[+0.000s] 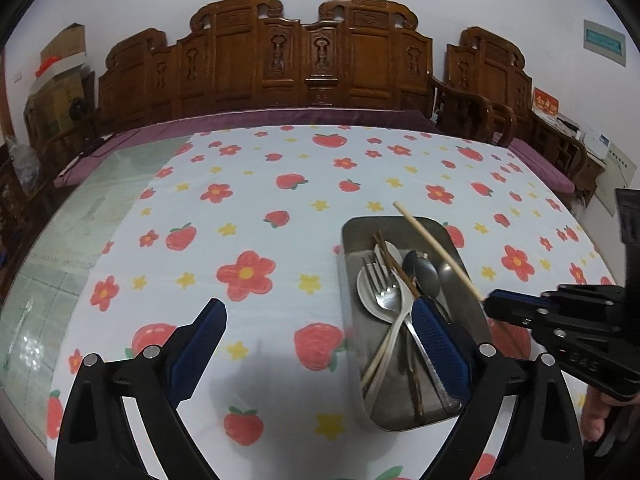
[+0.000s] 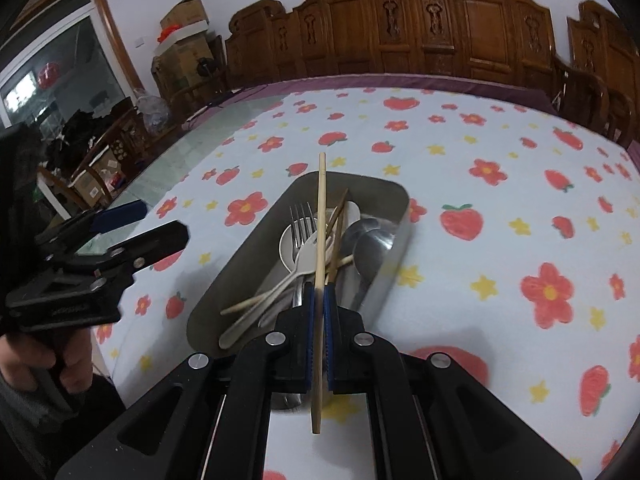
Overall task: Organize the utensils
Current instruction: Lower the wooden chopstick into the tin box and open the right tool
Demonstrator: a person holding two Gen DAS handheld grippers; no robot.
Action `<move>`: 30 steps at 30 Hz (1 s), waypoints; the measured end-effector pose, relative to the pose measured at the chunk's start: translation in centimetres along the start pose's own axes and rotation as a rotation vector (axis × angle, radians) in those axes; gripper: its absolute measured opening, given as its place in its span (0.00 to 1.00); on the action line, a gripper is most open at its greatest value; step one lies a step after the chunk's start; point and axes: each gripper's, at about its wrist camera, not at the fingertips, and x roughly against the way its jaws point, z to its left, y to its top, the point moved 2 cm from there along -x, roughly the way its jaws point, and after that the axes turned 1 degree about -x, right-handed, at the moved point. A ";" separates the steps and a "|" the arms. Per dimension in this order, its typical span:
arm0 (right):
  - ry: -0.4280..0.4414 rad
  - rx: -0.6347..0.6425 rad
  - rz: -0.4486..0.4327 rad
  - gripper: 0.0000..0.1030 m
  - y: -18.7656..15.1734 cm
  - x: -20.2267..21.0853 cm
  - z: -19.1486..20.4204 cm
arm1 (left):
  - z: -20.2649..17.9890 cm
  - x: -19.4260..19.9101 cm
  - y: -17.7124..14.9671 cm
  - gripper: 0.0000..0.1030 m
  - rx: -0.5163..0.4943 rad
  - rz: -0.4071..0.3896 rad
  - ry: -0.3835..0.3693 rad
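A steel tray [image 1: 352, 240] [image 2: 384, 188] sits on the flowered tablecloth and holds a fork [image 1: 378, 284] [image 2: 302, 220], metal spoons [image 1: 426, 274] [image 2: 374, 248], a white spoon [image 2: 306, 258] and dark and pale chopsticks. My right gripper [image 2: 318, 294] is shut on a pale wooden chopstick [image 2: 321, 216] [image 1: 436, 248], which slants over the tray. In the left wrist view the right gripper [image 1: 490, 300] comes in from the right. My left gripper [image 1: 320, 312] is open and empty, one finger over the tray's near part, the other over the cloth. It also shows at the left in the right wrist view [image 2: 160, 224].
The tablecloth [image 1: 256, 208] covers most of a glass-topped table [image 1: 52, 248]. A carved wooden bench [image 1: 280, 60] with a purple cushion runs behind it. Cardboard boxes [image 2: 182, 40] stand at the back left. A hand [image 2: 44, 360] holds the left gripper's handle.
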 end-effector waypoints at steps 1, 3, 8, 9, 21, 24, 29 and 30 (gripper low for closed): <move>0.003 -0.012 0.003 0.05 0.1 -0.4 0.0 | 0.2 0.0 0.0 0.88 0.005 0.001 -0.001; 0.010 -0.038 0.010 0.05 0.4 -1.3 0.0 | 0.4 0.0 0.0 0.88 0.009 0.002 -0.001; -0.009 -0.062 0.026 0.05 0.6 -3.0 0.6 | 0.7 -0.1 0.1 0.88 0.016 0.004 0.000; -0.013 -0.068 0.030 0.05 0.6 -3.4 0.6 | 0.8 -0.1 0.1 0.88 0.019 0.004 -0.002; -0.040 -0.053 0.071 0.06 -0.4 -5.4 0.9 | 1.0 -0.1 0.1 0.88 0.020 0.004 -0.002; -0.049 -0.033 0.071 0.06 -0.6 -5.3 1.1 | 1.0 -0.1 0.1 0.88 0.019 0.004 -0.003; -0.048 -0.011 0.058 0.07 -0.8 -4.8 1.3 | 0.9 -0.1 0.1 0.88 0.016 0.004 -0.003; -0.050 -0.005 0.056 0.07 -0.8 -4.7 1.3 | 0.9 -0.1 0.1 0.88 0.015 0.004 -0.001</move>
